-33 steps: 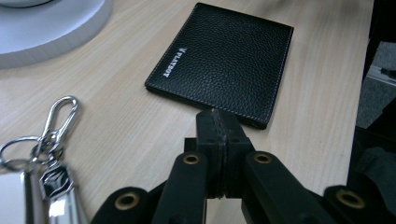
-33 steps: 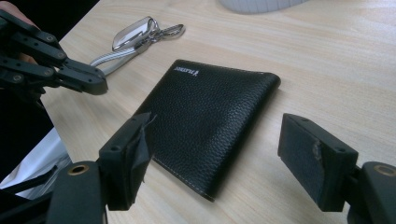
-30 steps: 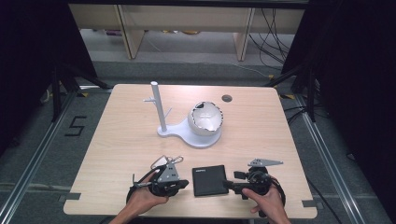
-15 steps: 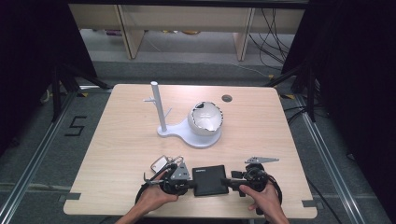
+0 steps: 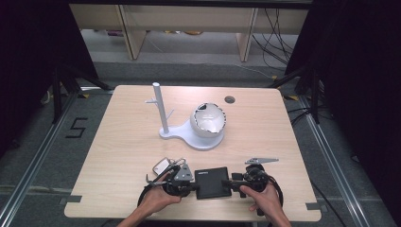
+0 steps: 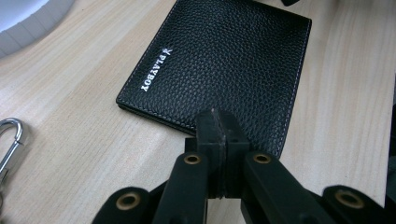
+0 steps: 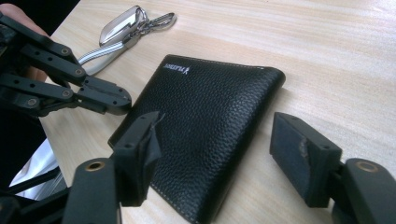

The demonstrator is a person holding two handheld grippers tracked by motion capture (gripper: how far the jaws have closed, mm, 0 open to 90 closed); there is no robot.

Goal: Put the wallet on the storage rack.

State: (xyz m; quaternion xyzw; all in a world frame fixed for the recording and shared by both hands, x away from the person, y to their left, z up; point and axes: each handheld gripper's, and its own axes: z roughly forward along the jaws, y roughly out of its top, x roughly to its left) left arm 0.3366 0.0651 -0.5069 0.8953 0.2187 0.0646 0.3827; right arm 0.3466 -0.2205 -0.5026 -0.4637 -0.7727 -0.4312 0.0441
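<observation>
White stand (image 5: 189,135) with bowl (image 5: 208,120); keyring (image 5: 161,165) near table's front edge.

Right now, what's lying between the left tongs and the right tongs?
The black wallet lies flat between the left tongs and right tongs in the high view; nothing else sits between them.

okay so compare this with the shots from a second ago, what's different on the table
Both hands closed in on the wallet from either side. The left gripper, jaws shut, swung from beside the keys to the wallet's left edge. The right gripper slid up to its right edge, and its jaws have just been closing around that edge, not yet pressing on it. Wallet, keys, white stand and ball lie as before.
</observation>
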